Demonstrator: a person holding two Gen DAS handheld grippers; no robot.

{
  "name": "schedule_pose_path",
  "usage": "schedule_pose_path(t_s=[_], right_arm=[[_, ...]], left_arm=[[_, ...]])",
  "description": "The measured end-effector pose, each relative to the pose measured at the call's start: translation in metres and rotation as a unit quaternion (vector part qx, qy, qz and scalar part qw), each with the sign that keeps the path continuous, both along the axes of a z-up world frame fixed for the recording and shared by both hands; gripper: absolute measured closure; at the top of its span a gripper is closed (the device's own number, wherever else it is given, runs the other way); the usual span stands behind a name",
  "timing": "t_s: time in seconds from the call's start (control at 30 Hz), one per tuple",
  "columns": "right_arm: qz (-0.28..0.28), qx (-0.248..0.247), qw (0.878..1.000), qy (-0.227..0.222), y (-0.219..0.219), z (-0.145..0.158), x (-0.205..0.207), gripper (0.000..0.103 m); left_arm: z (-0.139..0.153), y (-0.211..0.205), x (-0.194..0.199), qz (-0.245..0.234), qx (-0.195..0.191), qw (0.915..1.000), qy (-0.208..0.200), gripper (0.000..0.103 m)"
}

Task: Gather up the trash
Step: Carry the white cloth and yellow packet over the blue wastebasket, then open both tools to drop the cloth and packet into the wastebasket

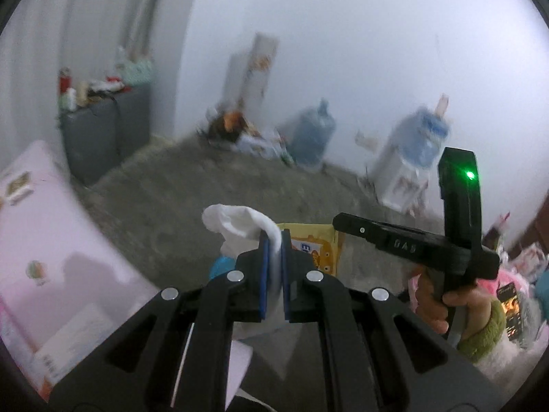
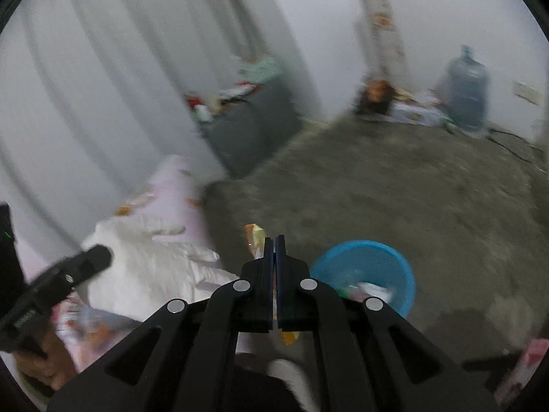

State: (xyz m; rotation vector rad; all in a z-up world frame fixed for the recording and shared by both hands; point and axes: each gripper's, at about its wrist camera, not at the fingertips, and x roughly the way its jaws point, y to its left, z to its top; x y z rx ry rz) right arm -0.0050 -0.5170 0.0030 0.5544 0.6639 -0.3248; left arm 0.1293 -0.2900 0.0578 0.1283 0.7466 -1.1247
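A crumpled white tissue (image 1: 240, 226) is pinched between the blue pads of the left tongs (image 1: 274, 267), its loose end flopping up and to the left above the floor. It looks very light, soft and easily torn, so a hold on the bunched middle should serve better than one on a thin edge. The right tongs (image 2: 275, 267) are pressed together on a thin yellow snack wrapper (image 2: 254, 237), likely light and slippery. Just right of them a blue basin (image 2: 405, 274) on the grey floor (image 2: 411, 189) holds scraps.
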Motion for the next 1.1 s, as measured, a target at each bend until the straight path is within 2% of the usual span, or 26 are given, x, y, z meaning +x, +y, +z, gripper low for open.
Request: schedule_pose_path(t_s=[0.2,0.27,0.47,0.53,0.57,0.6,0.63,0.7,0.8,0.97,1.1], right_arm=[[-0.049,0.028,0.997,0.054,-0.035,-0.069,0.011,0.102],[-0.063,0.049,0.995,0.061,-0.047,-0.09,0.008,0.102],[-0.113,0.096,0.986,0.08,-0.083,-0.15,0.015,0.101],[-0.129,0.124,0.98,0.082,-0.096,-0.173,0.02,0.099],[-0.134,0.132,0.978,0.087,-0.099,-0.183,0.022,0.097],[-0.145,0.137,0.974,0.104,-0.103,-0.196,0.025,0.085],[-0.153,0.138,0.972,0.115,-0.104,-0.203,0.026,0.07],[-0.162,0.143,0.969,0.12,-0.103,-0.215,0.023,0.067],[-0.165,0.149,0.968,0.12,-0.094,-0.221,0.016,0.062],[-0.163,0.146,0.969,0.114,-0.076,-0.214,0.004,0.054],[-0.149,0.13,0.975,0.099,-0.058,-0.188,0.0,0.047]], left_arm=[[-0.064,-0.096,0.006,-0.036,0.097,0.9936,0.045,0.098],[-0.084,-0.12,0.013,-0.038,0.116,0.9902,0.067,0.098],[-0.137,-0.177,0.031,-0.044,0.161,0.982,0.089,0.097],[-0.158,-0.195,0.033,-0.046,0.182,0.9773,0.099,0.088],[-0.168,-0.202,0.036,-0.044,0.196,0.9742,0.104,0.074],[-0.173,-0.204,0.035,-0.039,0.204,0.9725,0.104,0.061],[-0.178,-0.207,0.037,-0.029,0.212,0.9714,0.103,0.057],[-0.182,-0.206,0.037,-0.015,0.222,0.9693,0.105,0.054],[-0.18,-0.2,0.035,-0.016,0.212,0.971,0.109,0.05],[-0.147,-0.168,0.027,-0.002,0.189,0.9782,0.087,0.046],[-0.112,-0.139,0.019,0.006,0.162,0.9846,0.067,0.044]])
